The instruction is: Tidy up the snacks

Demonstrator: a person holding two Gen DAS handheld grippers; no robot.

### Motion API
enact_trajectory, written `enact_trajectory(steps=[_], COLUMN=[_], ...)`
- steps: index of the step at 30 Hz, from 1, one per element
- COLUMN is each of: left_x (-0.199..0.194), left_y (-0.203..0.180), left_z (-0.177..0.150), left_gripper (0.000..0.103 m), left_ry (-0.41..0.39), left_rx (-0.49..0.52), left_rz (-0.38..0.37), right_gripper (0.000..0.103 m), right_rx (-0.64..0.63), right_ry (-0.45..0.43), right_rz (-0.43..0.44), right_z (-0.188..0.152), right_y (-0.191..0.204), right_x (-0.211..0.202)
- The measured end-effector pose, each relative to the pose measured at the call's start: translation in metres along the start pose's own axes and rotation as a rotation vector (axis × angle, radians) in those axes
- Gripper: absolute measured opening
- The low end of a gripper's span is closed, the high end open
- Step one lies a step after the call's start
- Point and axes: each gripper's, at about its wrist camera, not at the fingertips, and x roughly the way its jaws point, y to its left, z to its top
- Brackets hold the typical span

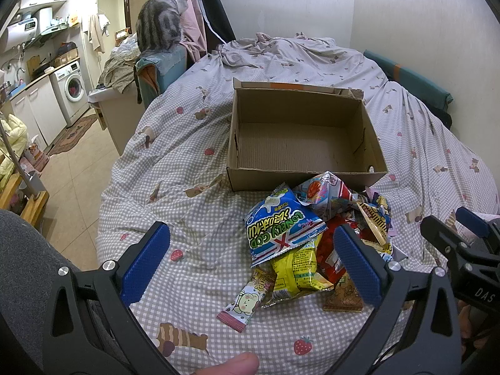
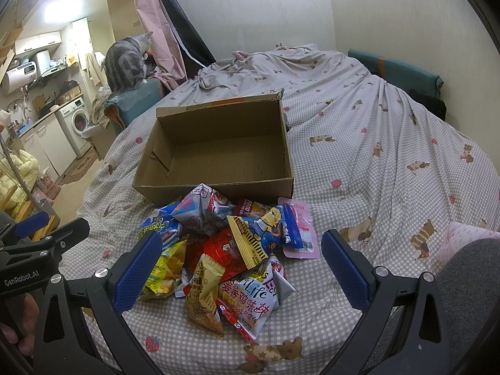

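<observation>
Snacks all heaped on the bed against the cardboard box's near wall, box empty, nothing sorted. I've got left gripper and right gripper spread apart, holding nothing.

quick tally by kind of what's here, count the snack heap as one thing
cardboard box: 1
snack heap: 1
cat: 1
washing machine: 1
grippers: 2 (left gripper, right gripper)
total: 6
</observation>
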Motion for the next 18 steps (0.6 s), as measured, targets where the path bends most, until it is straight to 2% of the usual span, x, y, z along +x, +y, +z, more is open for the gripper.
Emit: enact_trajectory(steps=[14, 18], left_x=[0.000, 0.000], left_y=[0.001, 0.012], left_z=[0.002, 0.017], left_gripper=[0.103, 0.103], left_ry=[0.001, 0.043], left_rx=[-0.003, -0.050], left_rz=[0.001, -0.006], right_gripper=[0.103, 0.103], right_rx=[0.008, 0.053], right_ry=[-0.004, 0.018], right_rz=[-0.002, 0.027], right_z=[0.000, 0.009], right_y=[-0.002, -0.013], right_x=[-0.001, -0.003])
